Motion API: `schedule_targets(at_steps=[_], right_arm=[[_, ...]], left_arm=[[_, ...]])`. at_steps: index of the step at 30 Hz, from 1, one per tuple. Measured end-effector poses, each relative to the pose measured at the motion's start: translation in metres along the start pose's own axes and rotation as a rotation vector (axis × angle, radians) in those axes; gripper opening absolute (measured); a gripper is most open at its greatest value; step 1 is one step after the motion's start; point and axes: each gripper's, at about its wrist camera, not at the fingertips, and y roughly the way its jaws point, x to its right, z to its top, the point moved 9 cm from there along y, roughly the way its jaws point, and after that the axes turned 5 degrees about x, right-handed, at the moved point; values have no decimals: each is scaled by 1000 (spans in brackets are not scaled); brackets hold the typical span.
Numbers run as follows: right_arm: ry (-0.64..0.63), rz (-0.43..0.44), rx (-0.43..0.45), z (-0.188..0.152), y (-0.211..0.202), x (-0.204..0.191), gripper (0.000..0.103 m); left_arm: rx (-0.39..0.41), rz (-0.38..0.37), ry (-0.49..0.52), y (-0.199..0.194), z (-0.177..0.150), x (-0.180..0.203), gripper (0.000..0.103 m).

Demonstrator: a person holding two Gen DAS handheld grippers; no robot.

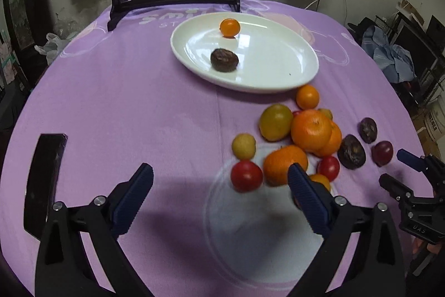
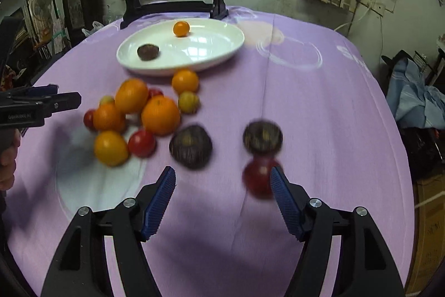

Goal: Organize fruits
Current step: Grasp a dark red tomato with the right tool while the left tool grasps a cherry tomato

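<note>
Left wrist view: the left gripper is spread wide above the purple tablecloth and holds nothing. Its right finger stands just in front of the fruit pile of oranges, red tomatoes and yellow-green fruits, near the table's right edge. Towards the far edge lies a white oval plate with a small orange fruit and a dark wrinkled fruit on it. In the right wrist view the right gripper is also open and empty; a red fruit lies beside its right finger, with two dark wrinkled fruits just beyond.
</note>
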Motion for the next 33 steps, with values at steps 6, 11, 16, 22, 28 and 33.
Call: schedule_targets(at_steps=[6, 11, 16, 22, 28, 33], right_arm=[[48, -53, -45, -27, -5, 12, 71], [82, -100, -86, -32, 12, 28, 71], [125, -92, -81, -18, 31, 34, 72], [128, -89, -75, -6, 42, 38, 69], [179, -78, -62, -10, 33, 44, 38], [165, -20, -45, -17, 16, 18, 38]], left_arm=[[-7, -109, -15, 4, -13, 2, 95], [7, -97, -5, 8, -10, -6, 95], [16, -121, -5, 5, -6, -5, 95], [-9, -114, -7, 12, -9, -5, 95], [-22, -118, 15, 15, -13, 0, 95], [-24, -104, 46, 18, -16, 4, 95]])
